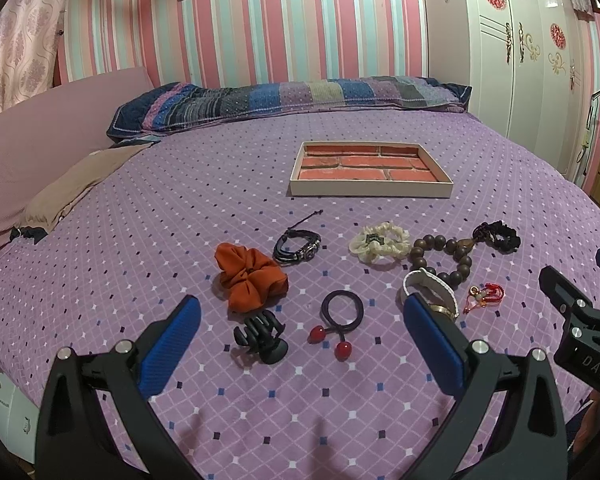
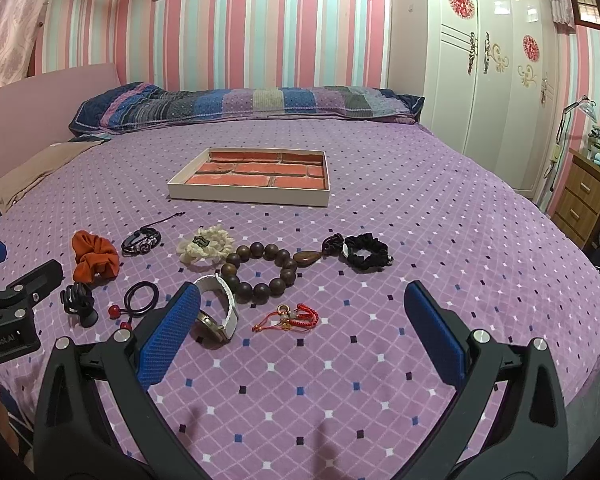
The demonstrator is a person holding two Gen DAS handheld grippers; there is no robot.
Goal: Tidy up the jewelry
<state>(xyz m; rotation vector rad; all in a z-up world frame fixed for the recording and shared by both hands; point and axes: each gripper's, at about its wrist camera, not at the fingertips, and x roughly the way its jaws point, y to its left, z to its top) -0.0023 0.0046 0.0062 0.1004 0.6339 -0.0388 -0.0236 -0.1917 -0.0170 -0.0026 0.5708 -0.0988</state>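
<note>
Both grippers, left (image 1: 300, 344) and right (image 2: 302, 340), gaping, holding nothing, over jewelry scattered on bed (image 1: 140, 240). Beyond, tray (image 1: 370, 191) holding nothing.

The things are carried by a bed (image 2: 420, 216) spread with a purple diamond-patterned cover. A shallow tray (image 2: 248, 196) with a brick-patterned floor is set mid-bed, a striped pillow (image 2: 240, 104) behind it. Nearer, scrunchies (image 2: 94, 260), a wooden bead bracelet (image 2: 260, 270), a watch (image 2: 220, 312), a black claw clip (image 1: 260, 338) and a cherry hair tie (image 1: 340, 320) are laid out.
</note>
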